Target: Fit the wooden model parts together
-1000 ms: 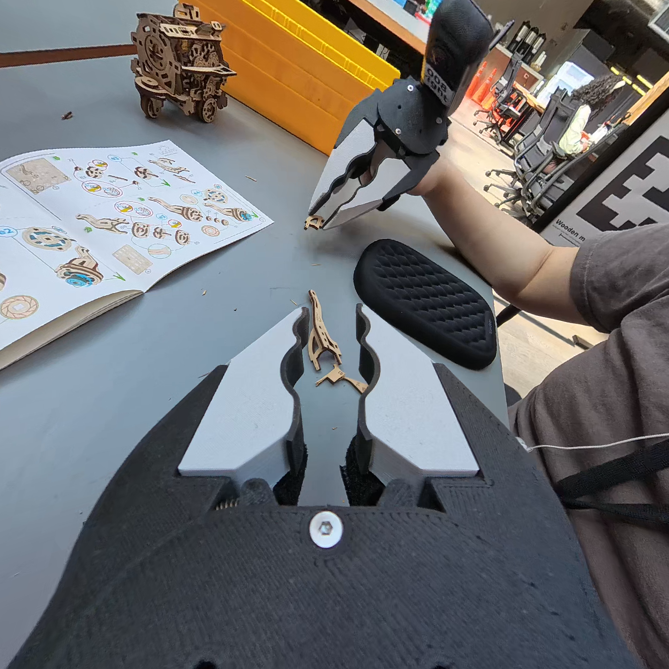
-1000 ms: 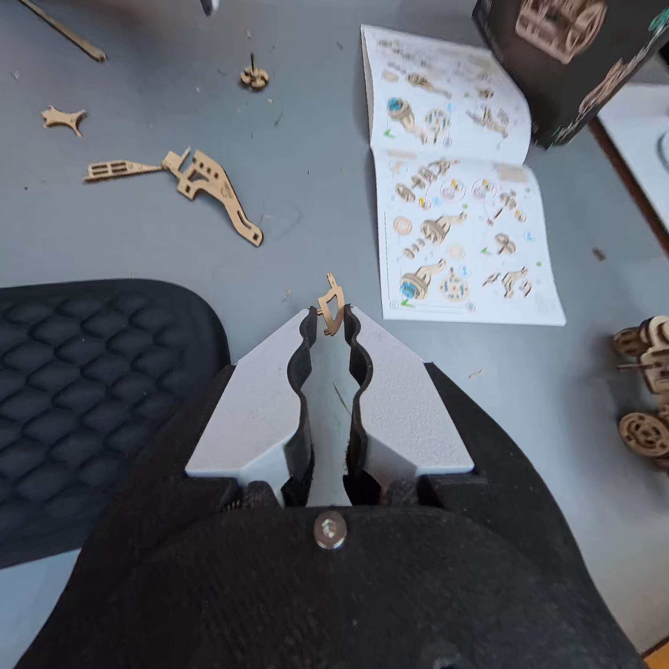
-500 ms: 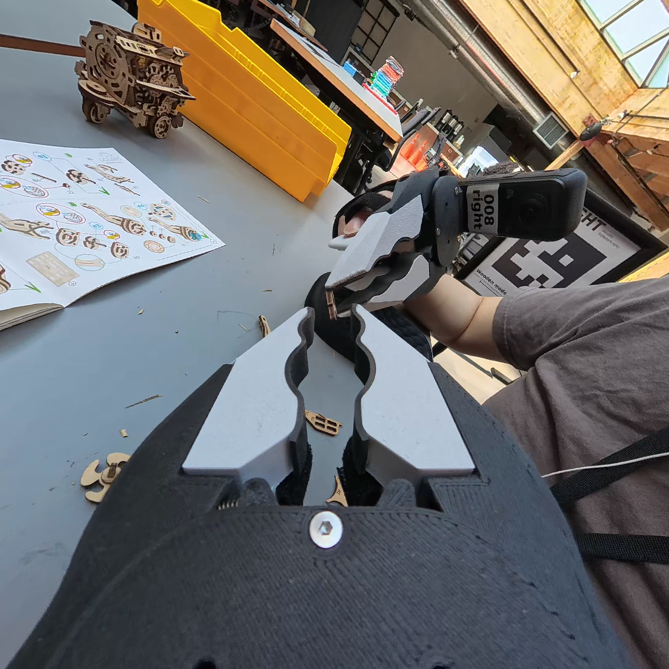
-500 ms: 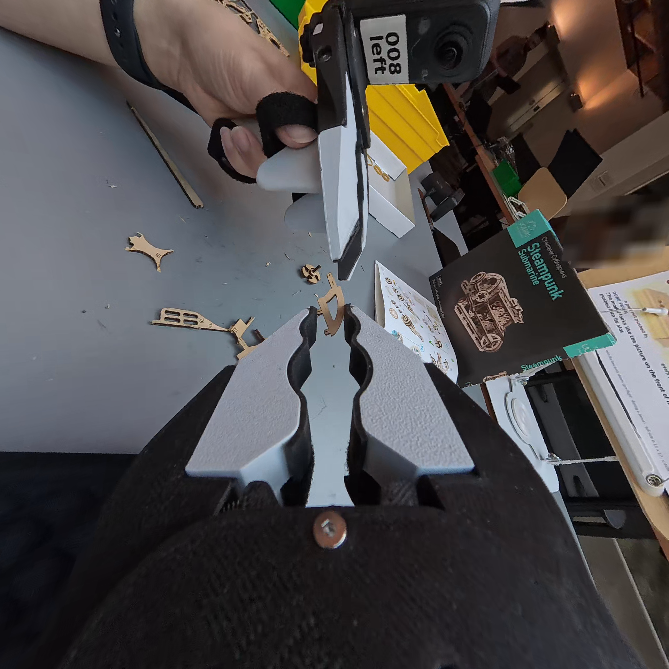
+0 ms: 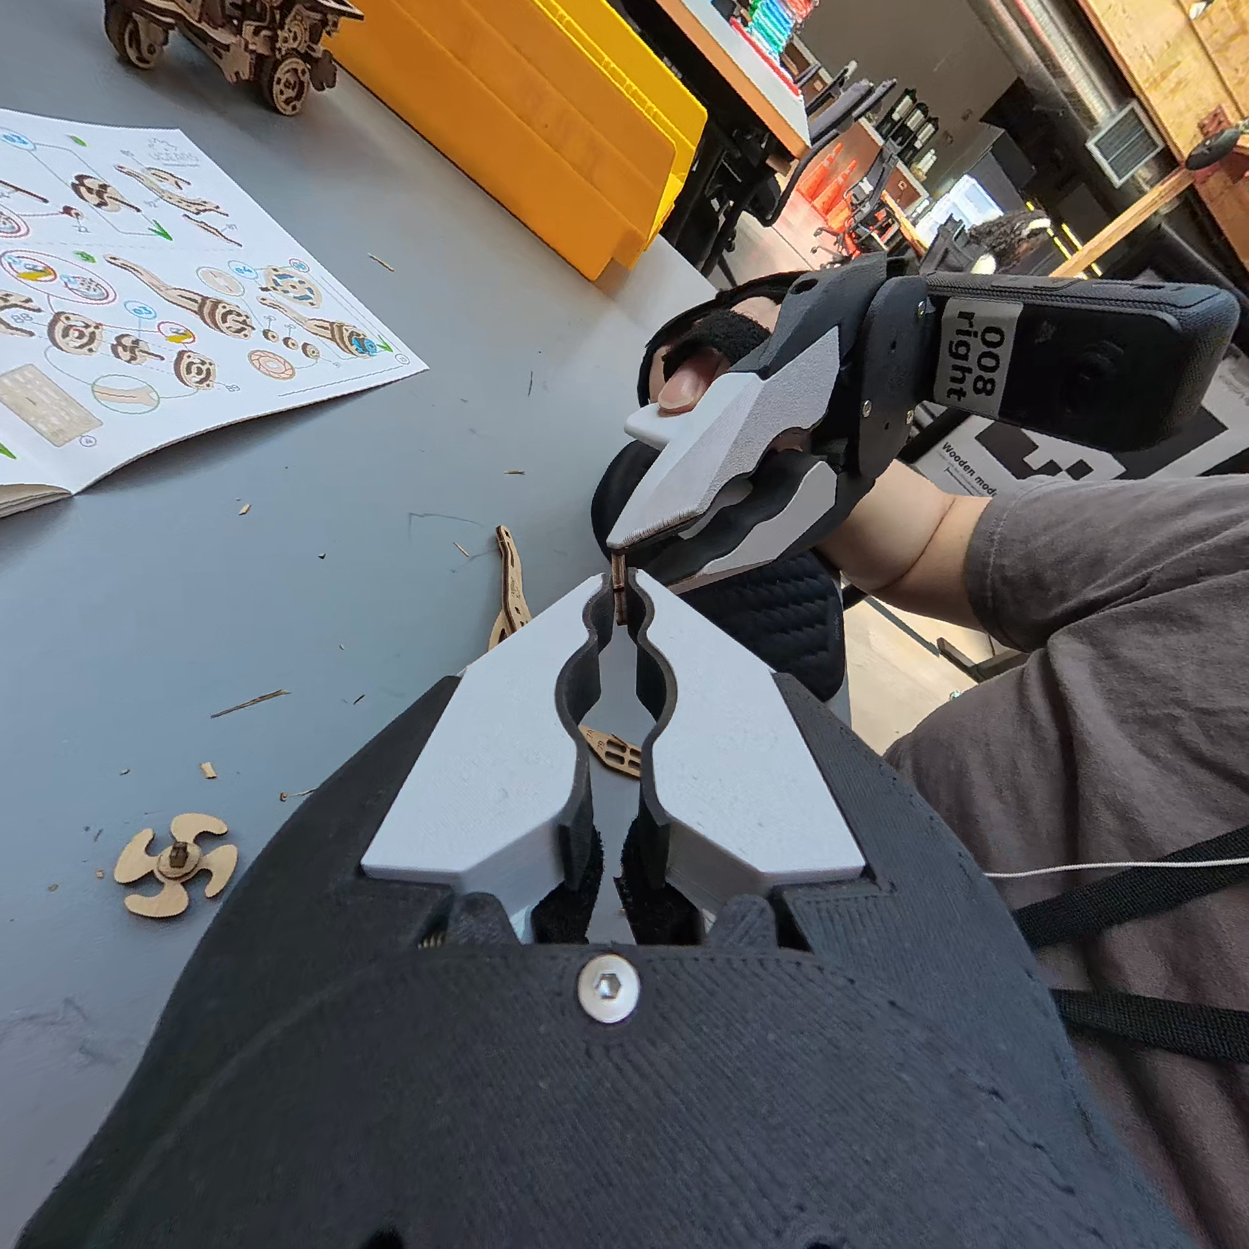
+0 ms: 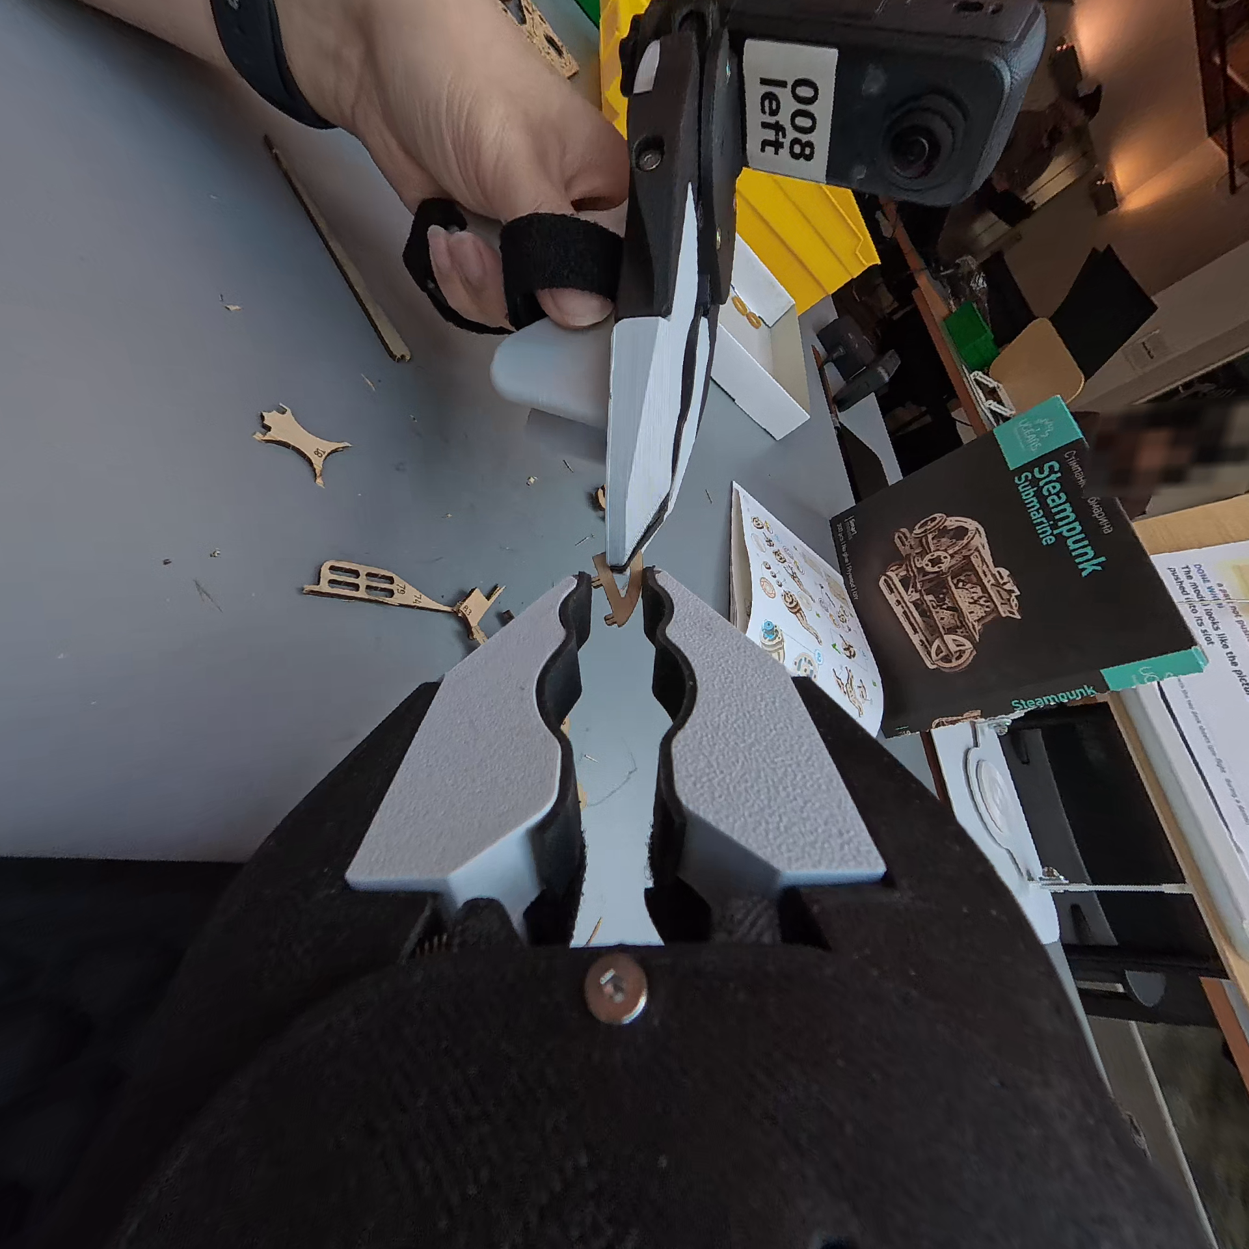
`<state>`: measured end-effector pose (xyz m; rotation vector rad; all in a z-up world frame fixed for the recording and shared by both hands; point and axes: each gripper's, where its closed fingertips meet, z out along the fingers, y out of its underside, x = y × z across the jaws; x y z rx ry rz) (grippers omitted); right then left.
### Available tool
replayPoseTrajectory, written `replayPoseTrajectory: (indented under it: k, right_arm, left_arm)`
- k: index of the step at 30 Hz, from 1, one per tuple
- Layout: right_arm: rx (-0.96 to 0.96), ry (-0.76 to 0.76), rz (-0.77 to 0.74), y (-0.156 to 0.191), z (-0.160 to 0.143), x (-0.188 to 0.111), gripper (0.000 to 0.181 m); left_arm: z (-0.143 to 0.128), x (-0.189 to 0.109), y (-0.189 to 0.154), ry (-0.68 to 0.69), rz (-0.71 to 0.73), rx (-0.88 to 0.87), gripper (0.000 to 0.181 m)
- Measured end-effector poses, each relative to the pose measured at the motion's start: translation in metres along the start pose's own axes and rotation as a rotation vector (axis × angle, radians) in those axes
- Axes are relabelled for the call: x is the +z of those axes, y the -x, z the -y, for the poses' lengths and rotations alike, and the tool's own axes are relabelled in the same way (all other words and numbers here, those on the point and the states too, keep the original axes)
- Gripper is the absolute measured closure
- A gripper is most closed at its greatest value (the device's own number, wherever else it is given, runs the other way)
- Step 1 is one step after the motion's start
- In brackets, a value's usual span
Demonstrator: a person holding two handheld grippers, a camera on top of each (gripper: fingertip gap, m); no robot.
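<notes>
A booklet (image 5: 169,270) lies open on the grey table (image 5: 203,608), up and left of the left claw, with yellow bins (image 5: 541,135) beyond it. A black pad (image 5: 777,622) sits just past the claw's tip. Right of the right claw stands a dark box (image 6: 1000,595) — a white tray (image 6: 757,365) farther off.

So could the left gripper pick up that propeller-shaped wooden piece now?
Probably not yet: the left gripper is shut on a small wooden part. The propeller piece lies uncovered beside it, so once freed, likely yes.
</notes>
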<state>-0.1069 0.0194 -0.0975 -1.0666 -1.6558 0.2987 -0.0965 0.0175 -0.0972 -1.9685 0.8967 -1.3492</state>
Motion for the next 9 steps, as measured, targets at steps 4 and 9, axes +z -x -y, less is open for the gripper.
replayPoseTrajectory:
  k: [4, 9]
  right_arm:
    - [0.101, -0.021, 0.089, 0.004, -0.004, 0.001, 0.152]
    - [0.414, 0.01, 0.47, -0.003, -0.008, -0.009, 0.138]
  left_arm:
    - [-0.002, -0.001, 0.009, 0.028, 0.112, 0.104, 0.181]
    - [-0.001, -0.005, 0.022, 0.051, 0.267, 0.259, 0.181]
